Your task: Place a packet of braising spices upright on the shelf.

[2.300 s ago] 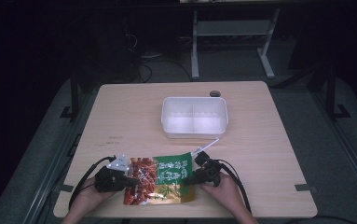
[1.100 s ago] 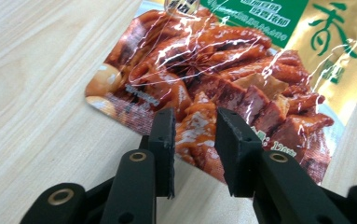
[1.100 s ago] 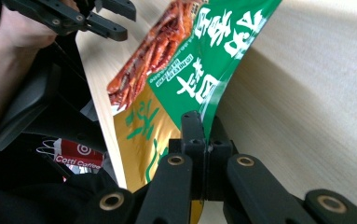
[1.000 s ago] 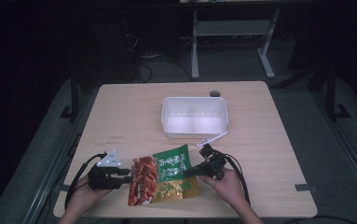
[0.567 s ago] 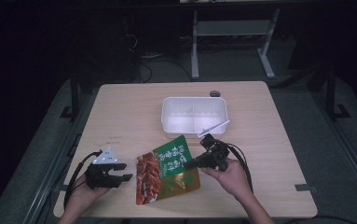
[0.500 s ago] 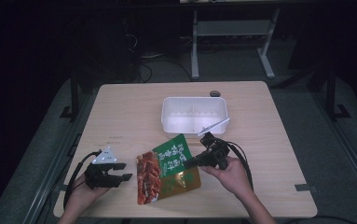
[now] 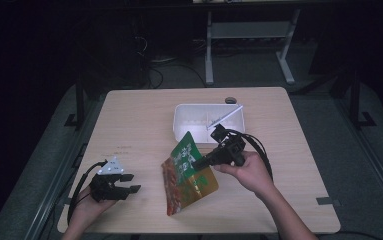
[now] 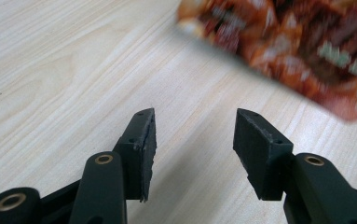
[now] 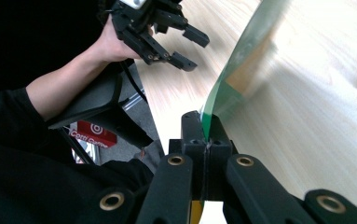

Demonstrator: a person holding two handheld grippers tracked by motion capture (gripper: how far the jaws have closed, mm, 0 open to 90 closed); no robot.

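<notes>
High view: nearest, at the desk's (image 7: 144, 120) near-left corner, left claw (image 7: 129, 183) resting low, jaws spread apart, holding nothing. Further in, right claw (image 7: 199, 163) clamped on the edge of a green-and-red snack bag (image 7: 189, 177), tilted up, lower corner apparently touching the desk. Beyond, a white tray (image 7: 184, 117) just behind the bag.
</notes>
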